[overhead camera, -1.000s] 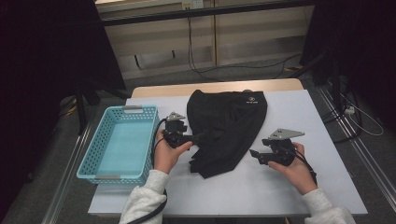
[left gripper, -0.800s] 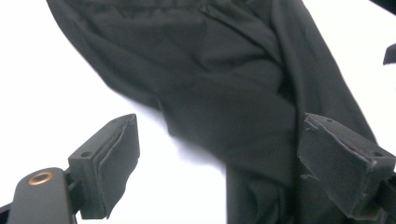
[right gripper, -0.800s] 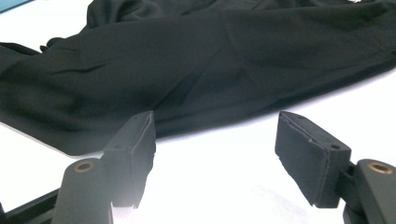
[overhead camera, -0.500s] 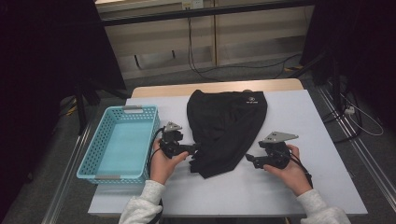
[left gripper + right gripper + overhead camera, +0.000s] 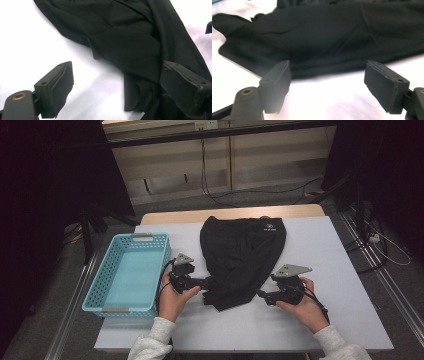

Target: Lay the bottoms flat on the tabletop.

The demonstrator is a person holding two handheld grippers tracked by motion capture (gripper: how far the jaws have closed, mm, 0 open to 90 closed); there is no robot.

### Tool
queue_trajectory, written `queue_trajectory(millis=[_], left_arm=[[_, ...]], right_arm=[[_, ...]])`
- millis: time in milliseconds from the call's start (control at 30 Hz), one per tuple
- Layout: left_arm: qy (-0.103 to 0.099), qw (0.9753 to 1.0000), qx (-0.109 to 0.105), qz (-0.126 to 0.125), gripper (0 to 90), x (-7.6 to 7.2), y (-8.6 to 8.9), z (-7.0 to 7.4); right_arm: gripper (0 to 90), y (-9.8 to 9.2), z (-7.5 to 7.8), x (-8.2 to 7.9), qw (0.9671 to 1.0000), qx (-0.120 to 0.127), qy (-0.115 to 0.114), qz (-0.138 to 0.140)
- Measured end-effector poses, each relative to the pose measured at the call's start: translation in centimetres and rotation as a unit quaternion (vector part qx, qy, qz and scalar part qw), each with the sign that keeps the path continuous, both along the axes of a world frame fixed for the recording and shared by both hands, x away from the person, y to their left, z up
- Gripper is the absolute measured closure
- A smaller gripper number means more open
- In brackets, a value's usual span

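A black garment (image 5: 240,255) with a small white logo lies crumpled on the white table (image 5: 330,255), narrowing toward the near edge. My left gripper (image 5: 210,282) is at the cloth's near left edge, open; in the left gripper view the black cloth (image 5: 130,42) lies just ahead and one jaw overlaps its hem. My right gripper (image 5: 260,293) sits at the near right edge of the garment, open, with the cloth (image 5: 324,32) lying a little beyond its jaws.
A light blue plastic basket (image 5: 131,272) stands empty at the table's left edge, just left of my left hand. Bare white table extends to the right of the garment and along the near edge. Cables run on the floor beyond the table.
Both grippers have moved inward toward the garment's near end. The right one slid left and toward me; the left one shifted slightly toward me. The garment has not moved.
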State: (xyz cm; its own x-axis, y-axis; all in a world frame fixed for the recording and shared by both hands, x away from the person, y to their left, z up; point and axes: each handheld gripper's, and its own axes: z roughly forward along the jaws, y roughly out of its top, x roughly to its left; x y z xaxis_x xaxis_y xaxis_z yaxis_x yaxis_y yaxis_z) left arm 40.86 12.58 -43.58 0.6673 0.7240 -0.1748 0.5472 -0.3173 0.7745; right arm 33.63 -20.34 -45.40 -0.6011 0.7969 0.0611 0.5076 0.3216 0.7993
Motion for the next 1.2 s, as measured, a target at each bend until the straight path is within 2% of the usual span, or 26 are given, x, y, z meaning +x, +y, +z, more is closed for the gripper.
queue_trajectory(millis=[200, 333, 500, 600, 933, 1133, 1200], left_arm=[[-0.01, 0.9999, -0.001, 0.002, 11.5, -0.4, 0.1, 0.4], [-0.008, 1.0, 0.004, -0.002, 11.6, -0.6, 0.1, 0.4], [-0.012, 0.9999, 0.001, 0.002, 11.5, -0.6, 0.2, 0.4], [-0.013, 0.9999, 0.002, 0.003, 11.5, -0.6, 0.4, 0.4], [-0.014, 0.9999, 0.001, 0.003, 11.4, -0.8, 0.5, 0.5], [-0.019, 0.9998, 0.003, 0.003, 11.4, -0.7, 0.5, 0.6], [-0.014, 0.9999, 0.006, 0.0, 11.4, -0.7, 0.4, 0.3]], right_arm=[[33.3, 1.3, -0.2, 0.1, 0.9997, -0.008, 0.004, 0.021], [41.3, 2.3, -0.2, 0.2, 0.9993, -0.01, 0.004, 0.036], [44.6, 3.2, -0.8, 0.4, 0.9979, -0.029, 0.02, 0.054], [46.0, 3.6, -1.1, 0.4, 0.9973, -0.042, 0.018, 0.058], [70.2, 3.7, -0.9, 0.4, 0.9965, -0.051, 0.016, 0.065], [87.9, 3.9, -0.9, 0.5, 0.9955, -0.048, 0.016, 0.08], [90.0, 3.8, -0.9, 0.5, 0.9949, -0.052, 0.013, 0.086]])
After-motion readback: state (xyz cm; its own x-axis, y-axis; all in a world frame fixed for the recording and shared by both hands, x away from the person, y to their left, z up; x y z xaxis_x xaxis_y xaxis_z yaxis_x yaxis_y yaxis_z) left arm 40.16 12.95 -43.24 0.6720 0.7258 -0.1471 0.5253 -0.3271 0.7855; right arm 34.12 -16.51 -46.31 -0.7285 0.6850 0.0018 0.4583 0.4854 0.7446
